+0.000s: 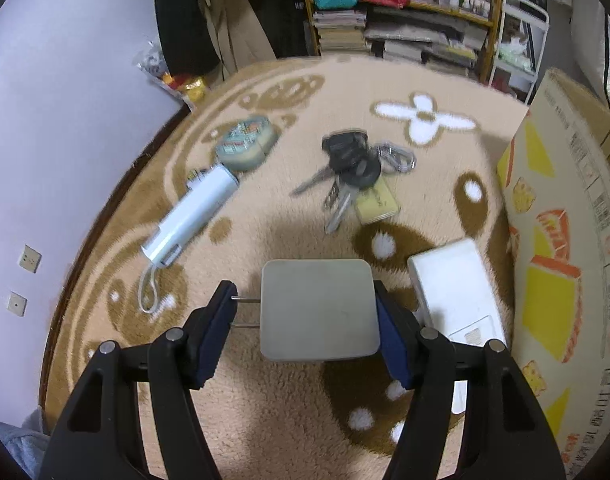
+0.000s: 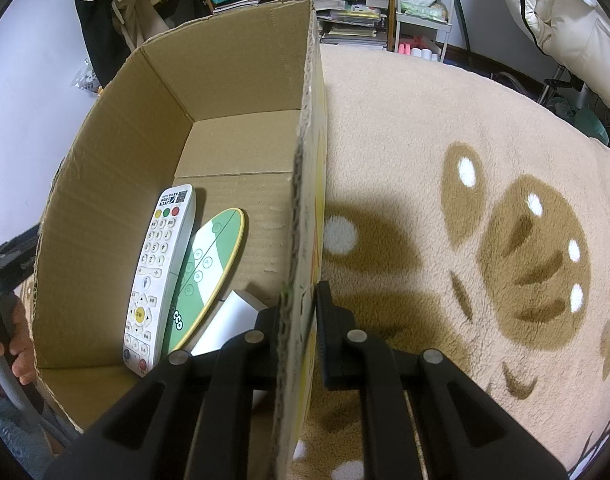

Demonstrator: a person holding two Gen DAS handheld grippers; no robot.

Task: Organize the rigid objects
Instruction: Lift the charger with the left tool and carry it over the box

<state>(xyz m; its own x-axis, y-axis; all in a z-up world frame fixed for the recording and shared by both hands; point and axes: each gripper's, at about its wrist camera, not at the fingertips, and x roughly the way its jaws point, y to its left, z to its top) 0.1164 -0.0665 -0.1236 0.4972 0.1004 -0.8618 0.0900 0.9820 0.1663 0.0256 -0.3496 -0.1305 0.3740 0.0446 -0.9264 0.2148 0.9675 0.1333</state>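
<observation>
My left gripper (image 1: pixel 305 312) is shut on a grey square plug adapter (image 1: pixel 319 310), held above the rug with its two metal prongs pointing left against the left pad. On the rug beyond lie a bunch of keys (image 1: pixel 351 172), a white tube-shaped device with a cord loop (image 1: pixel 191 216), a round patterned tin (image 1: pixel 245 142) and a white box (image 1: pixel 457 292). My right gripper (image 2: pixel 301 312) is shut on the right wall of an open cardboard box (image 2: pixel 305 184). Inside the box lie a white remote (image 2: pixel 159 276), a green oval card (image 2: pixel 209 268) and a white object (image 2: pixel 229 320).
The cardboard box's printed outer side (image 1: pixel 561 240) rises at the right of the left wrist view. A beige and brown patterned rug (image 2: pixel 465 160) covers the floor. Shelves with books and bags (image 1: pixel 385 20) stand behind it. A person's hand (image 2: pixel 13 344) shows at the box's left.
</observation>
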